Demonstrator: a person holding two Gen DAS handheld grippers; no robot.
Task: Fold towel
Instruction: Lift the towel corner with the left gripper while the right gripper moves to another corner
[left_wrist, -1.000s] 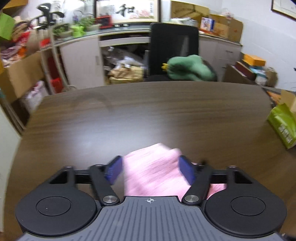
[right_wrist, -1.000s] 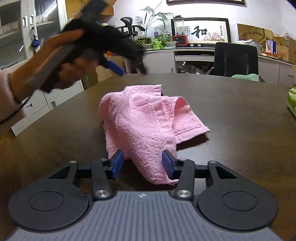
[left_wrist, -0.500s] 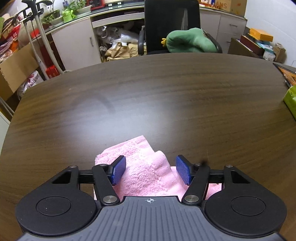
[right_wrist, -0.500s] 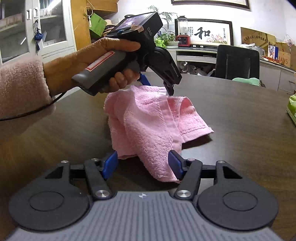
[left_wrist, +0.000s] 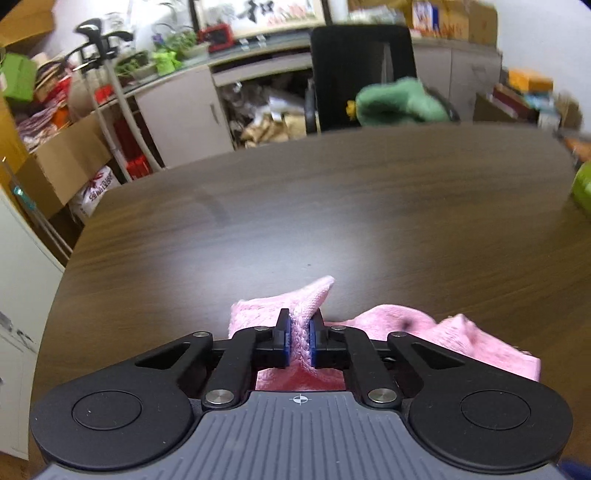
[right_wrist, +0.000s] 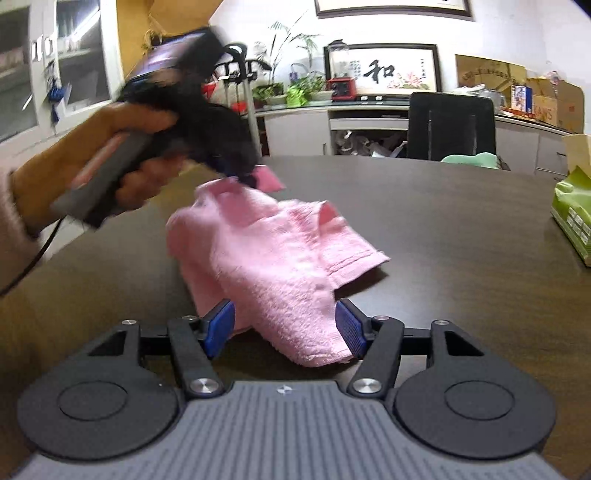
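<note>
Your left gripper (left_wrist: 299, 341) has just been closing and is pinching a pink towel (right_wrist: 273, 258) fold at the far left; your right gripper (right_wrist: 286, 328) is hanging parted around its near end.

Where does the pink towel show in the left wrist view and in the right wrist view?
Left wrist: pink towel at bottom centre, a fold pinched in the left gripper.
Right wrist: towel at centre, crumpled on the table.
Shared landmark: black chair beyond the table.

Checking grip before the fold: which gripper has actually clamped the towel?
The left gripper: its jaws have just closed on a towel corner. The right gripper only straddles the near end, open.
</note>
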